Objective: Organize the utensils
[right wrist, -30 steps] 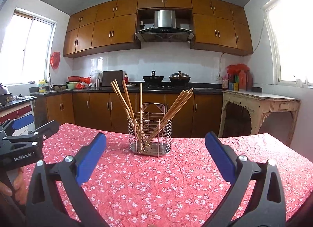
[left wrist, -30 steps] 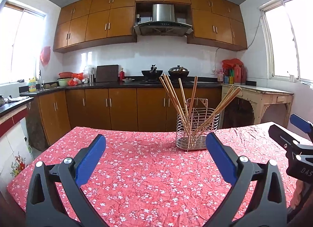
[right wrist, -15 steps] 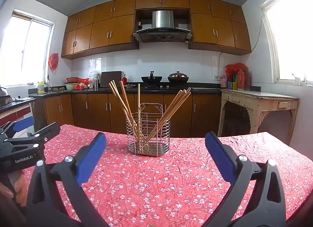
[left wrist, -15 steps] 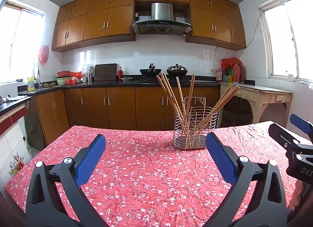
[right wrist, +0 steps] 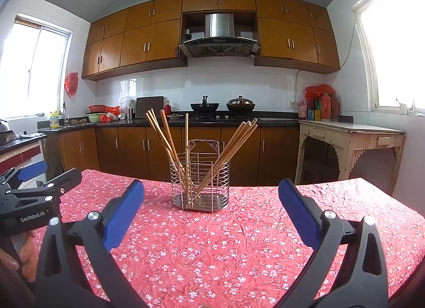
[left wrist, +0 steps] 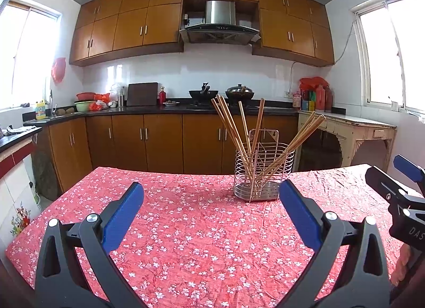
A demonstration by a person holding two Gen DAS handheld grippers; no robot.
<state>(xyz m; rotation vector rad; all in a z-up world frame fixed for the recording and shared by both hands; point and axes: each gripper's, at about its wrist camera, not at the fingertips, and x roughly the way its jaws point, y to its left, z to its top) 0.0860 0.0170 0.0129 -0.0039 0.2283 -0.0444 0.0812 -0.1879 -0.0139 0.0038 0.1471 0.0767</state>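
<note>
Left gripper (left wrist: 211, 203) and right gripper (right wrist: 211, 203) are held wide open, nothing gripped, above the red flowered tablecloth (right wrist: 217, 249). Chopsticks (right wrist: 170, 146) are seen leaning in the wire holder (right wrist: 200, 185), standing on the table's far side, between both grippers.

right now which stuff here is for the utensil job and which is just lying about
For the job: chopsticks, wire holder, left tongs, right tongs, both open.
Lying about: woks, cutting board, bottles, side table.

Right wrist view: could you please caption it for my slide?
Open right gripper faces a wire holder of chopsticks on a floral tablecloth.
</note>
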